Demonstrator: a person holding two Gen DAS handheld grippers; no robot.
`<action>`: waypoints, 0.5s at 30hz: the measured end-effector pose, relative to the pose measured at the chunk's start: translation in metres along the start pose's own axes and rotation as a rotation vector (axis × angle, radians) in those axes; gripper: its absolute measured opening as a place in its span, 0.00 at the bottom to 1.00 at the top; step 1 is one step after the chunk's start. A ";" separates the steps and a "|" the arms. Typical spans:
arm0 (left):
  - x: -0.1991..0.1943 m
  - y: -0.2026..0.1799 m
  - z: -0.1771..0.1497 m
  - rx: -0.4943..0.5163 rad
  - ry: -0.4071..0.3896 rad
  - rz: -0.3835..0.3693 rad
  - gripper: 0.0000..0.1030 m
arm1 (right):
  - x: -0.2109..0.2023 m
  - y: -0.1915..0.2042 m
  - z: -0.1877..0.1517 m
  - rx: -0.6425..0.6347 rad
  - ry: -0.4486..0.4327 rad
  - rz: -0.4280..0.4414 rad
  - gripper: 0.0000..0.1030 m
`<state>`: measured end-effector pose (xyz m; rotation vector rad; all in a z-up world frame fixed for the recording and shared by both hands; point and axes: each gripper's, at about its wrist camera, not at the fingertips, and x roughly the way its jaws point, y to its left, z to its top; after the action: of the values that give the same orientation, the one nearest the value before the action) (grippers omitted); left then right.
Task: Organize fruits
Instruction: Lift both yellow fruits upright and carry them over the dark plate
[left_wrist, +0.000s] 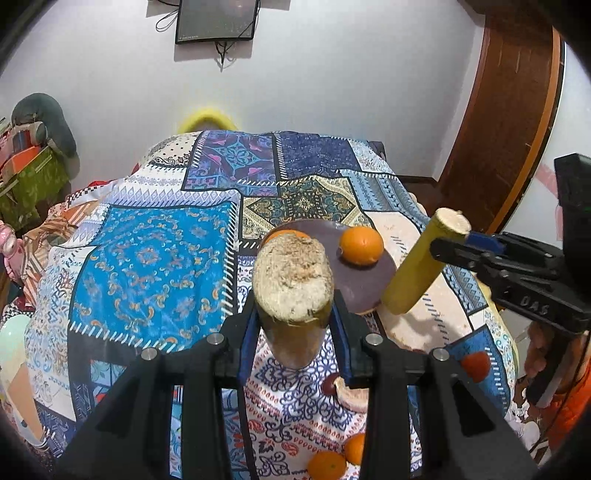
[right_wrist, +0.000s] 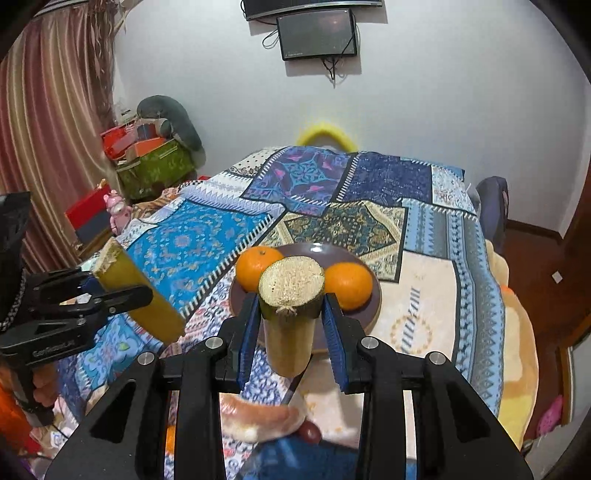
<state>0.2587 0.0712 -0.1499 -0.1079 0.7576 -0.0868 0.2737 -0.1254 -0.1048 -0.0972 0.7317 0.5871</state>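
A brown plate (right_wrist: 365, 314) lies on the patterned bedcover and holds two oranges (right_wrist: 347, 284), (right_wrist: 256, 267). My left gripper (left_wrist: 293, 314) is shut on a yellow-green sugarcane piece (left_wrist: 293, 280), held above the cover just short of the plate (left_wrist: 362, 288); one orange (left_wrist: 362, 245) shows there. My right gripper (right_wrist: 290, 325) is shut on a second sugarcane piece (right_wrist: 291, 295), in front of the plate. Each gripper with its cane also shows in the other view: the right (left_wrist: 436, 251), the left (right_wrist: 144, 295).
Loose fruit lies near the bed's front: two small oranges (left_wrist: 328, 463), a red fruit (left_wrist: 476, 365), a peeled piece (left_wrist: 354, 391) and a dark grape (right_wrist: 310, 432). Boxes and a cushion (right_wrist: 155, 166) stand at the left. A wooden door (left_wrist: 509, 110) is at the right.
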 end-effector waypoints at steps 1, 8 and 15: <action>0.002 0.001 0.001 -0.003 -0.001 -0.003 0.35 | 0.003 0.000 0.001 -0.004 0.001 -0.003 0.30; 0.025 0.008 0.003 -0.024 0.016 -0.018 0.35 | 0.041 -0.001 0.006 -0.014 0.045 -0.013 0.30; 0.045 0.016 -0.001 -0.033 0.037 -0.025 0.35 | 0.072 -0.005 0.014 -0.007 0.060 -0.008 0.30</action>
<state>0.2910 0.0820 -0.1831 -0.1476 0.7946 -0.1001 0.3274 -0.0919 -0.1419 -0.1246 0.7874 0.5809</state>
